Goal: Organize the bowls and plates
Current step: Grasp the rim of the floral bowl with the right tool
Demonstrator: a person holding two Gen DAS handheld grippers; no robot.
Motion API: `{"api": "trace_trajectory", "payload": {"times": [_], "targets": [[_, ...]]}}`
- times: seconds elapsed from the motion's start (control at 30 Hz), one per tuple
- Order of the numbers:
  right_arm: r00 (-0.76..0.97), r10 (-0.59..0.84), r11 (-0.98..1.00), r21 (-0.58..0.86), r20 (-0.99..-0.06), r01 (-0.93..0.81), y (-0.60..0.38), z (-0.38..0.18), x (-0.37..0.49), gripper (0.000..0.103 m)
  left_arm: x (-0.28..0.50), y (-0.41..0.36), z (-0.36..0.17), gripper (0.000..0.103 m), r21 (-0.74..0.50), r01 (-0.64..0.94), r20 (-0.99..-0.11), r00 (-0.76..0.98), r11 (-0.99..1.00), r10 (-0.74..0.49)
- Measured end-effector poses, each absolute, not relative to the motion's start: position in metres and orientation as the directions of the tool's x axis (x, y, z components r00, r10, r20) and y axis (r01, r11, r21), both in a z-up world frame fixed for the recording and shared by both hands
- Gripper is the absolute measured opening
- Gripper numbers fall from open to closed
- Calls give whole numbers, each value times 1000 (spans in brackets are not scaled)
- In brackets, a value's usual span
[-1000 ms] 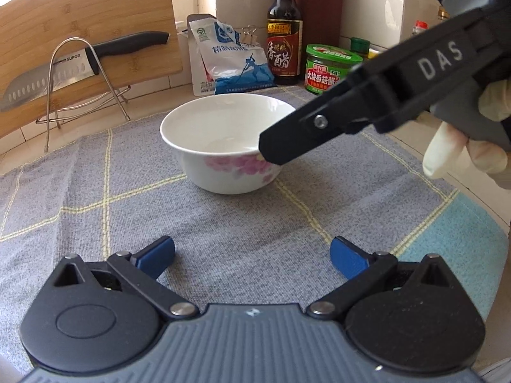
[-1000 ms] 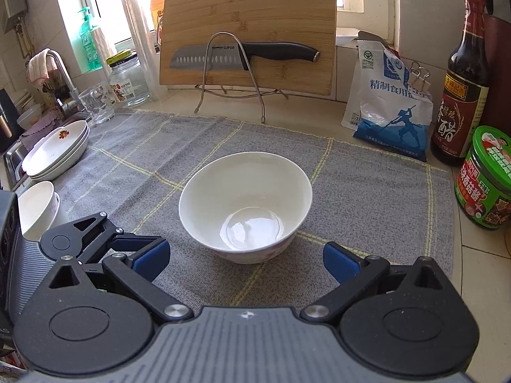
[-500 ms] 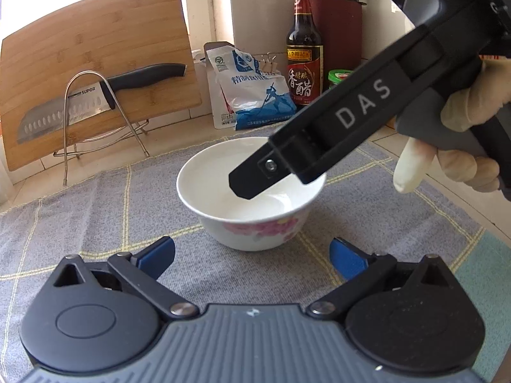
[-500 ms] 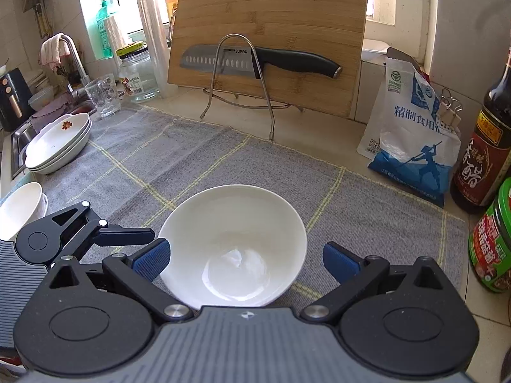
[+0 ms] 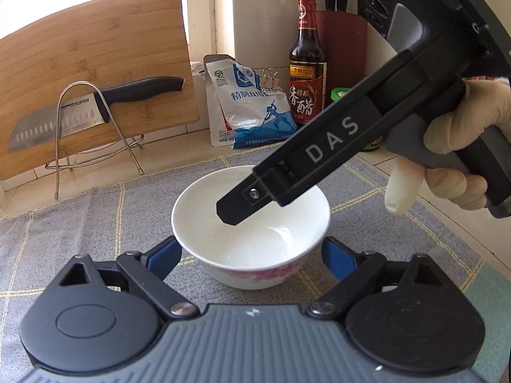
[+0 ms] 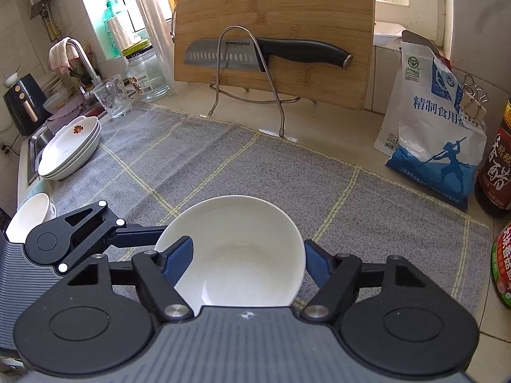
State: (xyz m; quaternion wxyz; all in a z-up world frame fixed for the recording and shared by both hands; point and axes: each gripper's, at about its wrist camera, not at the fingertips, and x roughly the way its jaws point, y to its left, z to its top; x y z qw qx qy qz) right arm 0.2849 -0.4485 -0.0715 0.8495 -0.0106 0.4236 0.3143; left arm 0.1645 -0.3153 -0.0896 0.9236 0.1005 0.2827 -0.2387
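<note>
A white bowl [image 5: 250,223] with pink flowers on its side stands upright on the grey checked cloth [image 5: 80,223]. My left gripper [image 5: 250,253] has a blue finger on either side of the bowl, low on its wall. Its jaws are closing and the pads sit close to the wall, with no firm press visible. My right gripper [image 6: 246,261] comes in from above, and its jaws are closing too. Its left finger [image 6: 179,260] is over the inside of the bowl [image 6: 242,245] and its right finger [image 6: 314,265] is just outside the rim. A gloved hand [image 5: 447,159] holds the right gripper.
Stacked white plates [image 6: 70,150] and another white bowl [image 6: 30,214] sit at the cloth's left end by the sink. At the back are a cutting board [image 6: 274,16], a knife [image 6: 262,52] on a wire rack, a salt bag [image 6: 428,134], a vinegar bottle [image 5: 308,73] and a green-lidded jar [image 6: 503,265].
Both grippers have closed in on the bowl and narrowed their jaws. The right gripper's finger moved from beside the bowl to over its inside. The bowl has stayed in place.
</note>
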Motion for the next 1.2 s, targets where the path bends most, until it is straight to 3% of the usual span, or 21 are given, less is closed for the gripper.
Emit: {"api": "trace_trajectory", "payload": {"times": [0.2,0.7,1.2], "targets": [[431,525,802,257,-734,-539,-449,-74,289,73,167,-315,-91,93,38,496,-573,722,868,-388],[401,556,785,302,-728,-541,-448,-66,283,73,162,-311,-85,92,33,497,-607,699,867,-377],[381,590,768,350,-712,-536,-414,-25,240,73,119,-275,-45,92,27,522,-627,673,852,-393]]}}
